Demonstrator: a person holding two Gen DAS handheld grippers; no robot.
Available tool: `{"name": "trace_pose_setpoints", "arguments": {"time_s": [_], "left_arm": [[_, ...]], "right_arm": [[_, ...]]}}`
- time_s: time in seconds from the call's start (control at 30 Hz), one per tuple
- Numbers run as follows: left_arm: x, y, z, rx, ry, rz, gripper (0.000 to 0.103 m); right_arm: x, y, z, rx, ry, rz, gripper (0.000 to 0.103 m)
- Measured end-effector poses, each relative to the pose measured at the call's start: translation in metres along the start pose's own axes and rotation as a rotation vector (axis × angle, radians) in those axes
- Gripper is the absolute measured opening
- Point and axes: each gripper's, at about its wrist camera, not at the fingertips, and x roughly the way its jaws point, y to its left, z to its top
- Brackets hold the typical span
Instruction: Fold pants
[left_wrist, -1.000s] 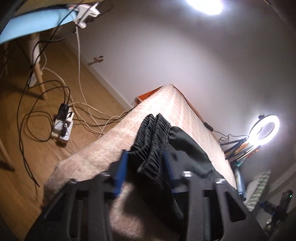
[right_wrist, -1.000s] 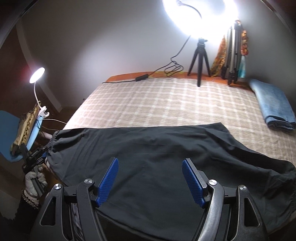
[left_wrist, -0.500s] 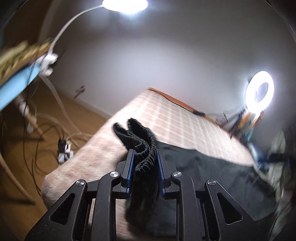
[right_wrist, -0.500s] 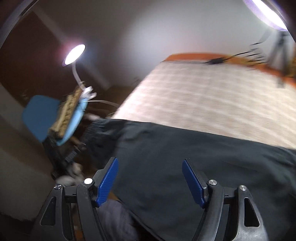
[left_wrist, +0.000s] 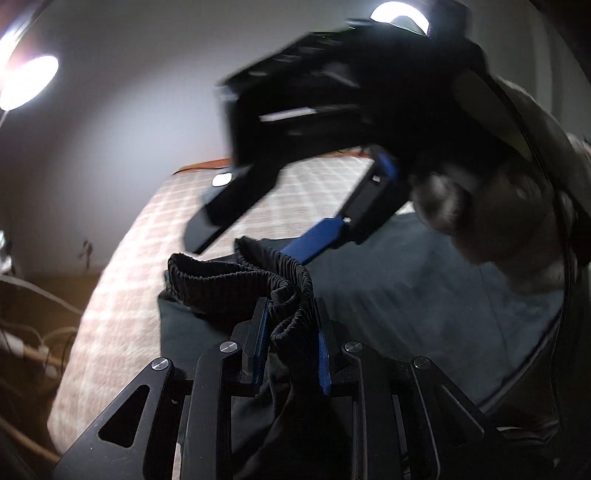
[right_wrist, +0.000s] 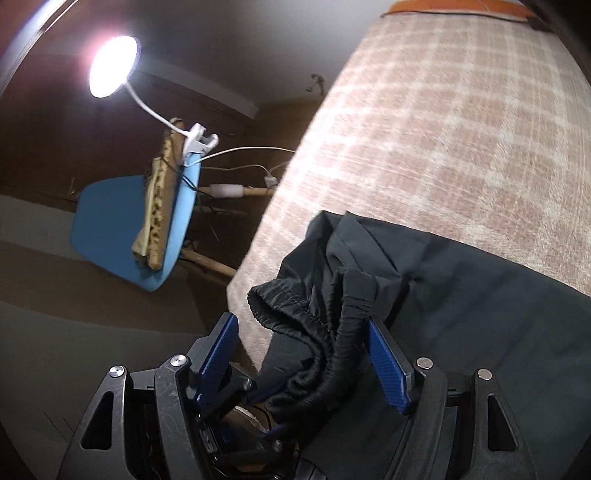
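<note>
Pants waistband pinched in left tongs; right tongs spread w/ waistband between.

bed checked cover | blue chair beside it | clip lamp lit | grey wall

Bare checked bedspread beyond the pants, blue chair off the bed's edge — seemingly well apart
</note>
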Motion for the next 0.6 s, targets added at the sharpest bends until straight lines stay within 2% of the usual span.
{"name": "trace_pose_setpoints", "arguments": {"time_s": [0.17,0.23,0.33,0.37,0.43,0.47,0.57,0.6], "left_arm": [[0.008,-0.01,0.003,0.053,0.002,-0.044,0.02],[0.009,-0.018,0.003,0.105,0.001,-0.038,0.02],[0.01,-0.029,0.003,0.128,0.0,-0.041,0.02],[0.009,-0.03,0.003,0.123,0.001,-0.042,0.02],[0.009,-0.028,0.002,0.118,0.006,-0.032,0.02],[0.009,-0.027,0.002,0.112,0.01,-0.03,0.02],[0.003,-0.021,0.002,0.086,0.004,-0.001,0.023],[-0.001,-0.018,0.002,0.076,-0.004,0.01,0.028]], "right_arm": [[-0.013,-0.006,-0.006,-0.025,-0.011,-0.018,0.077],[-0.017,-0.006,-0.007,-0.046,-0.011,-0.052,0.078],[-0.017,-0.007,-0.005,-0.062,-0.004,-0.109,0.077],[-0.015,-0.009,-0.005,-0.062,0.002,-0.136,0.072],[-0.011,-0.014,-0.004,-0.057,0.019,-0.149,0.055],[-0.01,-0.019,-0.004,-0.04,0.024,-0.149,0.041],[-0.015,-0.03,-0.002,0.015,-0.015,-0.098,0.028],[-0.019,-0.032,-0.003,0.025,-0.032,-0.079,0.026]]}}
